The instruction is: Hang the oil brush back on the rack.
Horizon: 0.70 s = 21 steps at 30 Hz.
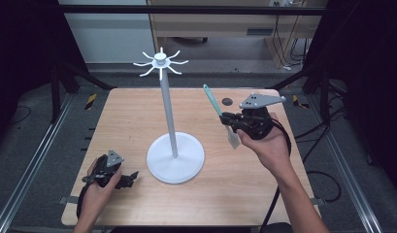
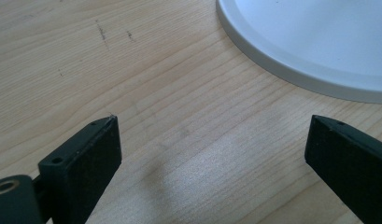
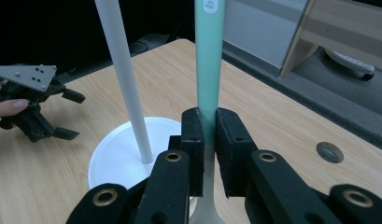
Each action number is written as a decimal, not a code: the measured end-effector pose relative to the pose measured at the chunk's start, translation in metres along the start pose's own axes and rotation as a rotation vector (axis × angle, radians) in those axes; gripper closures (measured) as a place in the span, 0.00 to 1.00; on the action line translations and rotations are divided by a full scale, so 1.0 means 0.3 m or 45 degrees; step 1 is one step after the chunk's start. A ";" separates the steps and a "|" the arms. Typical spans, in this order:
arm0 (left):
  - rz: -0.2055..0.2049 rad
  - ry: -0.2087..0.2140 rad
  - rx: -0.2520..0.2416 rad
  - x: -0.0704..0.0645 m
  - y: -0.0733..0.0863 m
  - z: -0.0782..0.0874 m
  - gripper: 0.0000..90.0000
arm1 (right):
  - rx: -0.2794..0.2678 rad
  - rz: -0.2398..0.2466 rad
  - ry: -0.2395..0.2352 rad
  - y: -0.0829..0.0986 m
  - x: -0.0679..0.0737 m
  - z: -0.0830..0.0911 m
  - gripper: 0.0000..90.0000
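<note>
Spatula [image 3: 209, 51] top cut off in right gripper view, right gripper [image 1: 228, 120] raised right of stand [image 1: 169, 116], jaws clamped on its handle, left gripper [image 1: 130, 178] low beside stand base, jaws apart, empty.

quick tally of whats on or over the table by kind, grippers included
Hand-held grippers: 2, the left gripper open above the table, the right gripper shut on the utensil.
White hook stand: 1.
Teal-handled utensil: 1.
Total: 4.
</note>
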<state>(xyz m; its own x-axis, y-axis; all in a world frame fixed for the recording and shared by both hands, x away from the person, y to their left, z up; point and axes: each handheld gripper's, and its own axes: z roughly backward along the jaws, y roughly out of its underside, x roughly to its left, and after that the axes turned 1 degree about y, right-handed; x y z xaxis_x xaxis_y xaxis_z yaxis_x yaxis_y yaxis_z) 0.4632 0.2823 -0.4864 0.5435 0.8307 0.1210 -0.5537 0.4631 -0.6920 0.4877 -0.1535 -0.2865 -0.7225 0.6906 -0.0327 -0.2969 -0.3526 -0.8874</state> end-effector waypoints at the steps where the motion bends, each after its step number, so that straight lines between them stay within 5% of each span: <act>1: 0.000 0.000 0.000 0.000 0.000 0.000 0.04 | -0.003 0.003 -0.001 -0.003 0.000 -0.001 0.91; 21: 0.001 0.001 0.000 0.000 0.000 0.000 0.04 | -0.094 0.009 -0.023 -0.075 0.033 0.018 0.91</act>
<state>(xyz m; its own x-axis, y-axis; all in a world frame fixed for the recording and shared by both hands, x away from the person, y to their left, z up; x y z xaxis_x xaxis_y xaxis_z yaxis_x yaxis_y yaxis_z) 0.4631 0.2825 -0.4864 0.5433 0.8309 0.1202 -0.5540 0.4623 -0.6924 0.4839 -0.1422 -0.2645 -0.7358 0.6765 -0.0313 -0.2456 -0.3097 -0.9186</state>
